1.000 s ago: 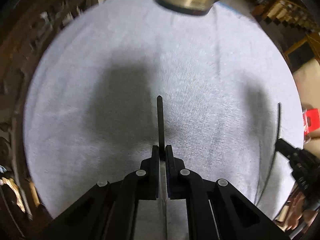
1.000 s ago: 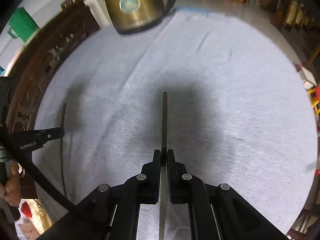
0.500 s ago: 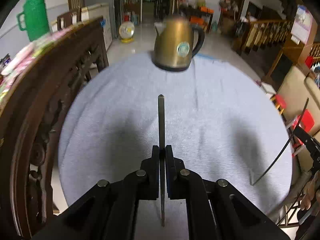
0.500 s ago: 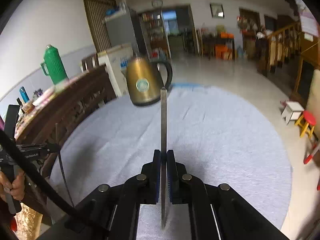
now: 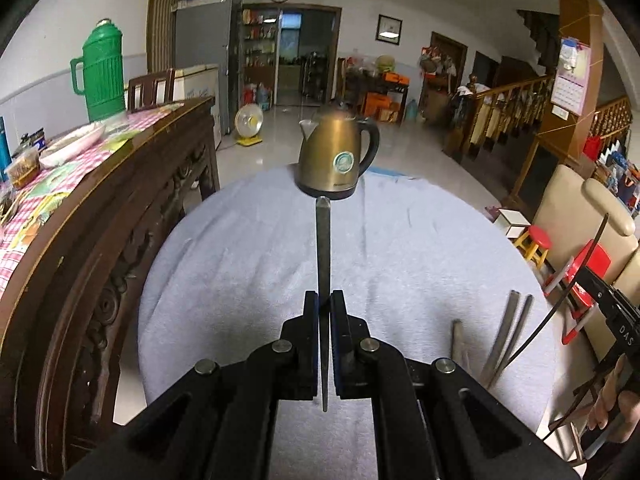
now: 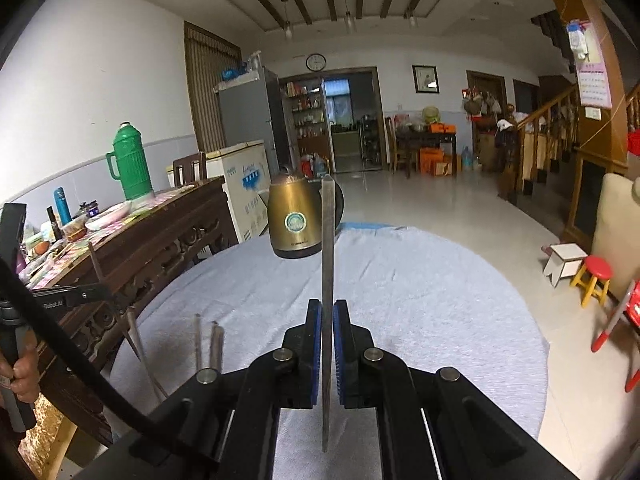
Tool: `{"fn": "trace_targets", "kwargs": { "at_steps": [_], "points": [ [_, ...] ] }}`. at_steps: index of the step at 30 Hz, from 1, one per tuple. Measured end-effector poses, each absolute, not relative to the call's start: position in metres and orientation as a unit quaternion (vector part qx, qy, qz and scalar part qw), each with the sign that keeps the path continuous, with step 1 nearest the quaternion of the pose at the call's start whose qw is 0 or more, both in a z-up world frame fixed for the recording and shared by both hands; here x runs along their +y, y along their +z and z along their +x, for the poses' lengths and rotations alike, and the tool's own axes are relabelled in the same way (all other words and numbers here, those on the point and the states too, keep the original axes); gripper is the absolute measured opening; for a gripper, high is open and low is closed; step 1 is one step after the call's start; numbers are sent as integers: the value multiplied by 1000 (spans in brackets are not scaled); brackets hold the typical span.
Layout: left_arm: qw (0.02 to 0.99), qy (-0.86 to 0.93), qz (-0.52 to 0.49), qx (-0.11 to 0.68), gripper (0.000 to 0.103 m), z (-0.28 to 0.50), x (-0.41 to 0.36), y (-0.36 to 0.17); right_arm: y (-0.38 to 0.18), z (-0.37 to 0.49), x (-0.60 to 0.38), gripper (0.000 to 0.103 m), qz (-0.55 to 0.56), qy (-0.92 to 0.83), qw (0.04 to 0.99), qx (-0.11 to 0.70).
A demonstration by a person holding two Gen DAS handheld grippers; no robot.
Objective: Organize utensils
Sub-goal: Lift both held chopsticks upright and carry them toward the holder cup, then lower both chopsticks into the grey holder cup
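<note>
My left gripper (image 5: 324, 306) is clamped tight on a thin flat metal utensil (image 5: 322, 248) that sticks straight out ahead, edge-on. My right gripper (image 6: 327, 314) pinches a second flat utensil (image 6: 328, 240) the same way. Three more metal handles (image 6: 206, 340) lie on the grey cloth (image 5: 420, 248) between the two grippers. At the cloth's far edge stands a brass kettle (image 5: 334, 160).

Left tool (image 5: 324, 304) and right tool (image 6: 327, 312) — both clamped, angled down.
</note>
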State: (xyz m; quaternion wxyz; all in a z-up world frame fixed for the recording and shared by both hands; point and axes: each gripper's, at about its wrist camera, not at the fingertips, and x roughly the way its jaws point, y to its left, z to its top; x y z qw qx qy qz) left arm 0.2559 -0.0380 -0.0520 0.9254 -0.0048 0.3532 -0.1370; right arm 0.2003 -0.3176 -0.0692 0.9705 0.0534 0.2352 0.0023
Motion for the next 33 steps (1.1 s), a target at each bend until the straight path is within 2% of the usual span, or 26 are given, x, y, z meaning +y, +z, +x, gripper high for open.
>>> {"fn": "trace_targets", "kwargs": {
  "at_steps": [33],
  "points": [
    [931, -236, -5, 277, 6, 181, -56, 36, -11, 129, -291, 6, 85, 73, 983, 147]
  ]
}}
